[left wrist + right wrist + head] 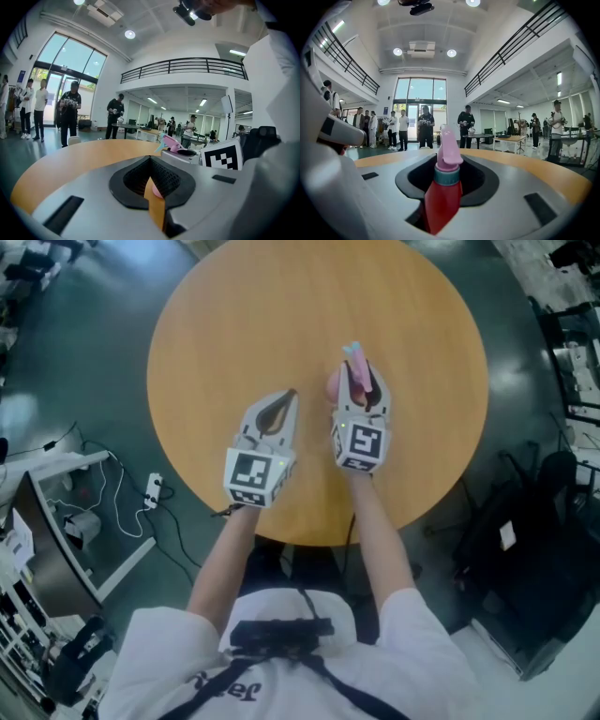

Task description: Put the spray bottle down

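A spray bottle (353, 368) with a red body and a pink trigger head stands upright between the jaws of my right gripper (364, 381), which is shut on it over the round wooden table (234, 324). In the right gripper view the bottle (443, 197) fills the gap between the jaws, pink head on top. My left gripper (291, 396) hovers just to the left over the table, its tips together and nothing in it. The left gripper view shows the bottle's pink head (171, 143) and the right gripper's marker cube (223, 156) off to the right.
The table's near edge lies just under my forearms. Dark floor surrounds the table, with a power strip (153, 489) and cables at left and black bags (525, 540) at right. Several people (425, 125) stand far back in the hall.
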A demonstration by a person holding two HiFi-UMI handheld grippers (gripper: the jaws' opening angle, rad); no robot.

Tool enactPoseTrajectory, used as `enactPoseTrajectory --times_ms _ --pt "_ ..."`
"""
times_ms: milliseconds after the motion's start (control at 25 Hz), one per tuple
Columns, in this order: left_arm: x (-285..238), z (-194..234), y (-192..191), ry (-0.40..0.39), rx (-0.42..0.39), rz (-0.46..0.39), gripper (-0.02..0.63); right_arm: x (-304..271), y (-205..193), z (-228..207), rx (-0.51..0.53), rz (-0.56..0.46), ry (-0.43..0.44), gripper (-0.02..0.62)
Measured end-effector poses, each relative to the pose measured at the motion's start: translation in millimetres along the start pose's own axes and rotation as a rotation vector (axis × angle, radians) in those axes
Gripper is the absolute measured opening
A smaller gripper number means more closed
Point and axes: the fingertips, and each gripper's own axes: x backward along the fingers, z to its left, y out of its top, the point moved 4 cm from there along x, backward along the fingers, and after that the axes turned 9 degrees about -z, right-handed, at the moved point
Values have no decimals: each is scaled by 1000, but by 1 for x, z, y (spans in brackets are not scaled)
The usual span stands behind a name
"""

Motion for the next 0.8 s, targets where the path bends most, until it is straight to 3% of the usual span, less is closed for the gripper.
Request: enactPoseTrajectory --times_ms 320,640,800 --pt "-1 0 -1 12 12 4 9 0 -6 1 58 -75 16 158" --pt "5 1 -2 18 17 5 9 1 -9 2 81 -69 11 166" --pt "11 2 -3 21 16 0 9 3 -13 5 84 -58 17 229"
